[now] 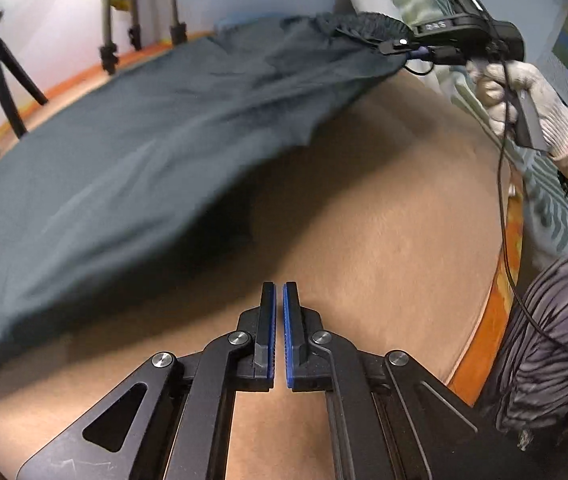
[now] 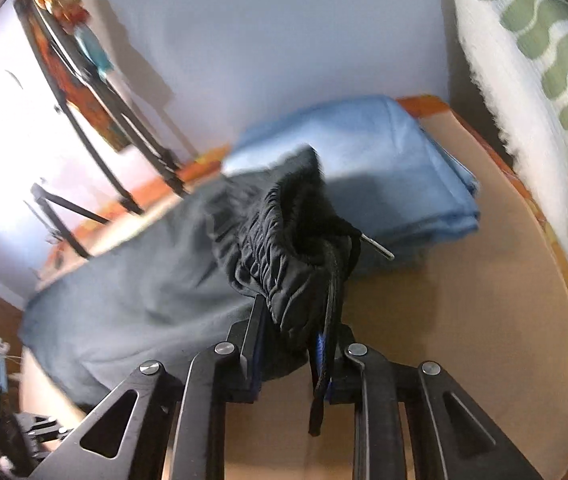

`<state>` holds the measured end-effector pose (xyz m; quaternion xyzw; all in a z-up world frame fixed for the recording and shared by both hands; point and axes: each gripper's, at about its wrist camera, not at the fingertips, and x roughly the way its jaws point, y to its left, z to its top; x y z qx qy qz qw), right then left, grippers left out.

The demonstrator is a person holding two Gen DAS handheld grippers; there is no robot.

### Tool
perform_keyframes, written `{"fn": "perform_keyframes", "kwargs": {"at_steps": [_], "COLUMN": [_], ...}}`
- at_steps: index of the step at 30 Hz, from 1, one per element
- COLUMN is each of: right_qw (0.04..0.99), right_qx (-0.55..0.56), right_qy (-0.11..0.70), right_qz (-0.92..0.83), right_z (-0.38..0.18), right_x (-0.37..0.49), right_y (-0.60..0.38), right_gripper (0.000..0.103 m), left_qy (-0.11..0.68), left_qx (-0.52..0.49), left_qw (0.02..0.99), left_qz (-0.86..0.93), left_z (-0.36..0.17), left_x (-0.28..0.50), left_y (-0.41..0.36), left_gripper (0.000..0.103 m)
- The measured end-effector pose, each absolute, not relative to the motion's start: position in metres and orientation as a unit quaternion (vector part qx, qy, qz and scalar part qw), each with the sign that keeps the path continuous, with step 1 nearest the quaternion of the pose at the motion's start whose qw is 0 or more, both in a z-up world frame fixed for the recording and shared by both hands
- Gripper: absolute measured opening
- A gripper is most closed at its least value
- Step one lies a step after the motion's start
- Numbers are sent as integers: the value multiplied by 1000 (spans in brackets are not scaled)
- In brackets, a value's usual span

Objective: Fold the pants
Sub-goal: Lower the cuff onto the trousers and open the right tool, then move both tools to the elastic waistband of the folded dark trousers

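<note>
Right gripper (image 2: 296, 344) clamped on gathered elastic waistband (image 2: 280, 248) of dark grey fabric pants (image 1: 124, 168), lifted off tan flat bed surface (image 1: 364, 220), legs trailing. Left gripper (image 1: 279, 308) shut, empty, beside the hanging cloth. Best lift evenly, keep hold firm, avoid dragging onto folded blue cloth (image 2: 384, 168).

surface: tan bed cover (image 1: 364, 208) | on it: dark pants (image 1: 124, 168), folded blue cloth (image 2: 384, 160)

**Pants raised at waistband end**

Pants (image 1: 132, 168) lie across the table (image 1: 364, 240), waistband (image 2: 284, 264) lifted at the right gripper (image 2: 290, 344). Folded cloth (image 2: 384, 168) sits behind, by the wall. Left gripper (image 1: 279, 300) hangs over bare table, in front of the pants.
</note>
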<state>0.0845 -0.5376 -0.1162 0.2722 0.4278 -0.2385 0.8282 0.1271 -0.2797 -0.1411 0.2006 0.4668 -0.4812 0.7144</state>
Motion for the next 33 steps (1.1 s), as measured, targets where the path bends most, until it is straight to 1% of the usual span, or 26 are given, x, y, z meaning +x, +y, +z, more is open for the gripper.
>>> {"fn": "perform_keyframes", "kwargs": {"at_steps": [5, 6, 8, 9, 10, 11, 13, 17, 18, 19, 21, 26, 33], "right_qw": [820, 820, 821, 822, 824, 826, 831, 844, 848, 852, 858, 873, 895], "right_qx": [229, 226, 208, 196, 178, 163, 150, 138, 133, 126, 118, 100, 60], "right_qy": [459, 461, 466, 468, 468, 467, 462, 444, 439, 434, 426, 415, 411], "right_qz": [-254, -254, -256, -259, -264, -269, -273, -267, -266, -265, -262, -234, -163], "right_z": [-136, -135, -129, -126, -121, -116, -106, -81, -75, -68, -58, -37, -25], "right_x": [94, 96, 99, 100, 101, 101, 102, 105, 107, 111, 117, 146, 206], "right_y": [-535, -534, -530, -527, -522, -518, -510, -492, -487, -480, -468, -431, -354], "right_gripper": [21, 24, 36, 43, 45, 47, 55, 57, 57, 58, 61, 61, 61], "left_qy": [441, 435, 427, 422, 418, 415, 413, 399, 392, 387, 372, 354, 346], "left_qx": [205, 202, 193, 187, 182, 175, 162, 145, 144, 143, 137, 123, 114], "left_qw": [732, 739, 753, 762, 772, 780, 802, 841, 850, 857, 874, 898, 915], "left_qz": [-478, -473, -462, -454, -444, -433, -400, -335, -320, -309, -281, -231, -173], "left_z": [-119, -111, -99, -92, -88, -85, -79, -65, -61, -57, -48, -34, -33], "left_x": [128, 132, 139, 144, 150, 156, 172, 189, 192, 192, 196, 203, 220], "left_y": [-268, -262, -246, -236, -229, -218, -195, -151, -140, -131, -112, -69, -21], "left_gripper": [4, 8, 10, 14, 19, 22, 32, 33, 35, 39, 43, 49, 51]}}
